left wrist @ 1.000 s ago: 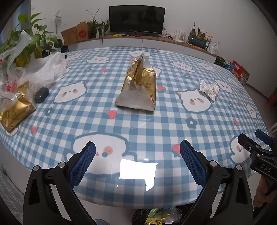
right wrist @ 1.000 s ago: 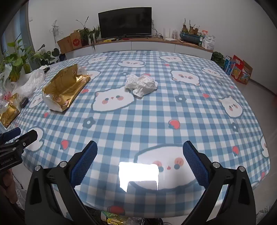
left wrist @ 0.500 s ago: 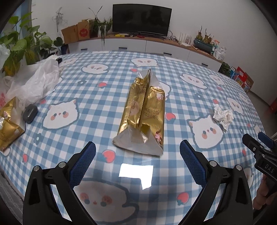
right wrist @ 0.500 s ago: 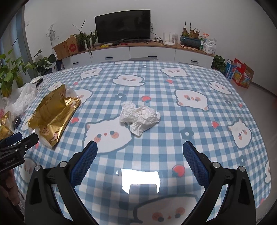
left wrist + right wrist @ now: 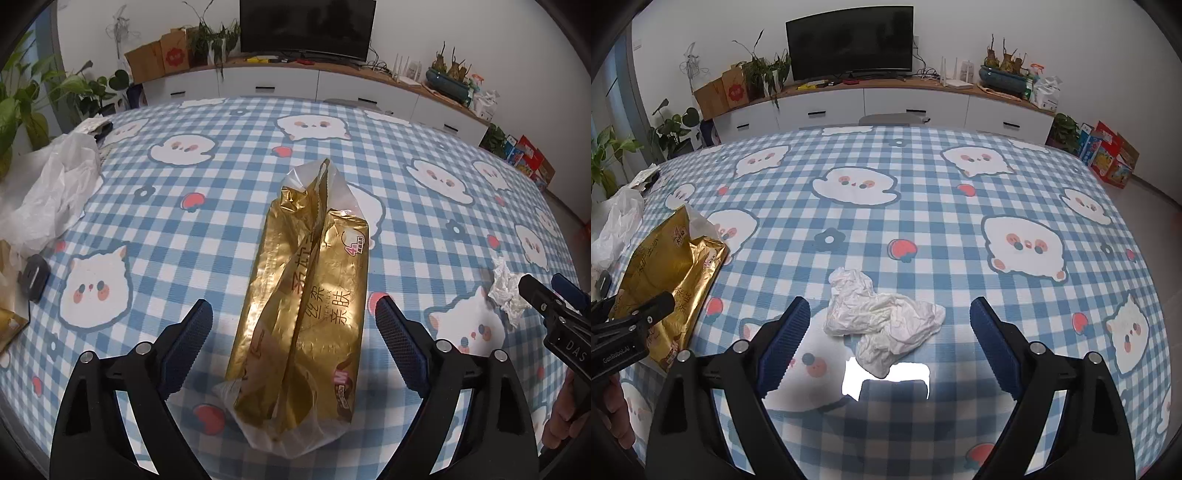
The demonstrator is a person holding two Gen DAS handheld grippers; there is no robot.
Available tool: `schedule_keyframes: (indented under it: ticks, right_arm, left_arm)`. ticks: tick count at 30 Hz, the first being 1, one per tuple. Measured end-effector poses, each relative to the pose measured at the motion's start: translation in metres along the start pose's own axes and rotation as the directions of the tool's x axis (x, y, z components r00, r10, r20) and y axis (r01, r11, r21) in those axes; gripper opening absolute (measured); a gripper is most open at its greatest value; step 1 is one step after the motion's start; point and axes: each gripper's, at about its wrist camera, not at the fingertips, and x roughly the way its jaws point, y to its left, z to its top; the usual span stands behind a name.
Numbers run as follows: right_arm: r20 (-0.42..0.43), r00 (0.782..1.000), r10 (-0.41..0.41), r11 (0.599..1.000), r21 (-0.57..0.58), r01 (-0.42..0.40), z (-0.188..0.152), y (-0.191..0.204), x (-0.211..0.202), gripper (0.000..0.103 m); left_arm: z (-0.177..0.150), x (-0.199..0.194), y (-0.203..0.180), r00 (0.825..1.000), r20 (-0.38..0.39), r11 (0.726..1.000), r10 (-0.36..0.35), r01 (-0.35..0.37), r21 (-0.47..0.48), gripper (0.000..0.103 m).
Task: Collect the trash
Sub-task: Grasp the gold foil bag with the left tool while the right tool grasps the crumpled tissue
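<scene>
A gold tissue wrapper lies lengthwise on the blue checked tablecloth. My left gripper is open, its fingers on either side of the wrapper's near half, not touching it. A crumpled white tissue lies in front of my right gripper, which is open with the tissue between its fingers. The tissue also shows at the right in the left wrist view, and the wrapper shows at the left in the right wrist view.
A white plastic bag and a small dark object lie at the table's left edge, with another gold wrapper. Potted plants stand beyond. A TV cabinet lines the far wall.
Both grippers have moved forward over the table. The gold wrapper now sits between my left fingers and the tissue between my right fingers. Both stay open.
</scene>
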Motion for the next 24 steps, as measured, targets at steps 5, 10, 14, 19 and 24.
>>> schedule_keyframes:
  ticks: [5, 10, 14, 19, 24]
  right_arm:
    - [-0.039, 0.999, 0.001, 1.0, 0.003, -0.001, 0.003, -0.002, 0.02, 0.071]
    - [-0.06, 0.998, 0.007, 1.0, 0.015, -0.007, 0.001, -0.005, 0.031, 0.06]
    - [-0.073, 0.997, 0.017, 1.0, 0.01, -0.017, 0.0, -0.002, 0.033, 0.048]
    - [-0.09, 0.996, 0.027, 1.0, 0.01, -0.026, -0.001, 0.0, 0.036, 0.037]
    - [-0.095, 0.995, 0.025, 1.0, 0.006, -0.025, -0.001, 0.001, 0.038, 0.025]
  left_arm:
    - [0.01, 0.016, -0.006, 1.0, -0.026, 1.0, 0.011, -0.011, 0.019, 0.074]
    - [0.014, 0.023, -0.012, 0.999, -0.039, 1.0, 0.012, -0.011, 0.024, 0.061]
    - [0.012, 0.027, -0.016, 0.998, -0.05, 0.999, 0.027, -0.026, 0.031, 0.046]
    - [0.011, 0.027, -0.017, 0.998, -0.048, 0.998, 0.041, -0.039, 0.047, 0.024]
    - [0.01, 0.027, -0.018, 0.997, -0.045, 0.997, 0.059, -0.056, 0.061, 0.015]
